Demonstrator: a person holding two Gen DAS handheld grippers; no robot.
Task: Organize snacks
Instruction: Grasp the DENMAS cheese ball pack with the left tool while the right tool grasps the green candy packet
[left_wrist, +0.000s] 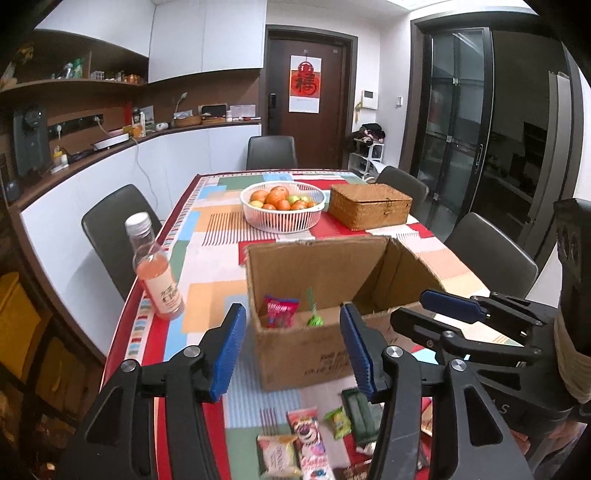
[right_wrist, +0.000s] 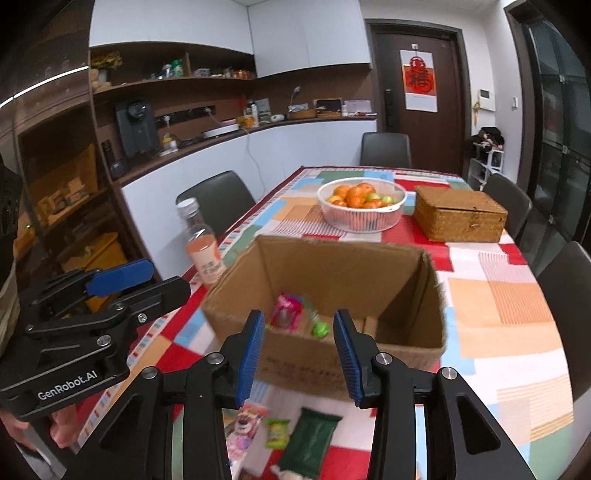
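Both the left gripper (left_wrist: 293, 347) and right gripper (right_wrist: 299, 350) hover part-open and empty above the open brown cardboard box (left_wrist: 306, 343), ready for loose wrapped snack packets (left_wrist: 314, 435).

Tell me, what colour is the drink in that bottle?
Pinkish orange, under a silver cap; the bottle shows best in the left wrist view.

Bright, even indoor light; fisheye bending and dark vignette at edges, slight blur on near snack packets (right_wrist: 280, 432).

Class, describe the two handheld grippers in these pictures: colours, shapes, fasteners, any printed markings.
Both the left gripper and the right gripper have black angular frames with cut-out openings, round silver pivot bolts, and two fingers faced with ribbed blue pads. White "GenRobot.AI" lettering marks the left gripper's side in the right wrist view.
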